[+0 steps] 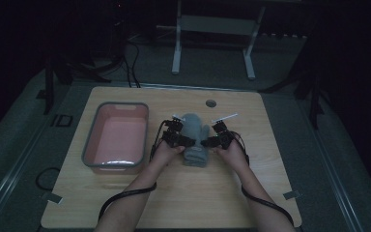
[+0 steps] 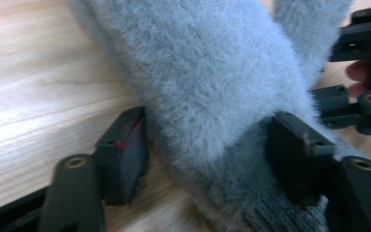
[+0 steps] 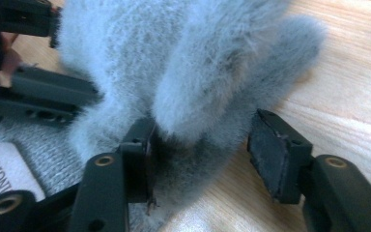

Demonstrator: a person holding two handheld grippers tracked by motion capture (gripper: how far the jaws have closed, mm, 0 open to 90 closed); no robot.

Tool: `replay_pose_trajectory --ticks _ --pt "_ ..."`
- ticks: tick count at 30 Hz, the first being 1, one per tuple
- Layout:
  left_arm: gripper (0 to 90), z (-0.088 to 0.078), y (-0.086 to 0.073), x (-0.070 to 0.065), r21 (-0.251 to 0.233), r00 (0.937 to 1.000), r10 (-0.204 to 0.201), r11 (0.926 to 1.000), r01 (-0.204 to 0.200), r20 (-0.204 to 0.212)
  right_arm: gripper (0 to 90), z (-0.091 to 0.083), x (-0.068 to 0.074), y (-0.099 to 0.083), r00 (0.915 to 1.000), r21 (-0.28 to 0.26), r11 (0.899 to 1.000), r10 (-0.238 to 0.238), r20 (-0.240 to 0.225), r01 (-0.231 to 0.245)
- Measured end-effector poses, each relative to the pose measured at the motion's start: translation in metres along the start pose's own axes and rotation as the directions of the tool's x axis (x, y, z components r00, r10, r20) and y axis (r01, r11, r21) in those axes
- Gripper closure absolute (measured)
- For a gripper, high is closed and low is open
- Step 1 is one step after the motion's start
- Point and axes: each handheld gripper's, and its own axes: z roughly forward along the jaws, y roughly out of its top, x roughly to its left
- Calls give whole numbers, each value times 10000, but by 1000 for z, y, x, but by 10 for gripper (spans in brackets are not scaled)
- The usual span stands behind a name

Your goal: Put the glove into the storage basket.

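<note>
— What could have gone wrong from there?

— My guess: the fuzzy grey mitten (image 1: 195, 137) lay in the middle of the tabletop (image 1: 174, 203), just right of the pink basin (image 1: 117, 137), and both grippers were working its pile. A pinch might have taken only fluff, so the fabric could have slipped free on a lift. Uneven pulls from left and right could also have twisted it.

— How were the fingers of the left gripper (image 2: 207, 159) set?

— Parted widely, straddling the mitten's body near the knit cuff (image 2: 275, 217). The right-hand pad (image 2: 290, 154) pressed into the fur; the other stood just beside it over bare wood. Released, not clenched.

— And the right gripper (image 3: 203, 154)?

— Also spread. Its fingers bracketed the thumb lobe (image 3: 212, 96): one pad (image 3: 137, 159) was buried in the fur, the far pad (image 3: 278, 154) stood apart from it. Nothing was grasped. A white label (image 3: 5, 174) showed on the cuff at that view's left edge.
</note>
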Motion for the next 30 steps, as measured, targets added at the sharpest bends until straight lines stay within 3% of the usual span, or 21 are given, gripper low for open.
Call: replay_pose_trajectory --ticks 4,7,9,11,20,25,30 --pt "544 2 2 1 146 9993 145 9998 -151 353 650 2 3 -1 9996 -17 10000 -50 -274 50" --pt "649 4 1 3 49 9977 8 10000 -11 678 723 2 8 -3 9994 -151 9993 -336 -99 335" --pt "706 4 0 3 -18 9977 44 10000 -43 679 752 2 12 -3 9976 -249 9975 -663 180 668" --pt "741 3 0 2 -113 9981 48 9999 -41 610 772 1 15 -5 9973 -379 9971 -645 352 659" --pt "788 -7 3 -3 -347 9968 201 9992 -174 769 807 -6 25 -6 9921 -704 9928 -912 857 973" --pt "789 -19 7 -10 -362 9949 647 9974 -621 771 815 -15 31 -3 9904 -776 9912 -995 954 1071" --pt "790 -38 14 -16 -522 9906 1049 9936 -1006 873 818 -29 39 1 9917 -1218 9868 -969 846 1068"
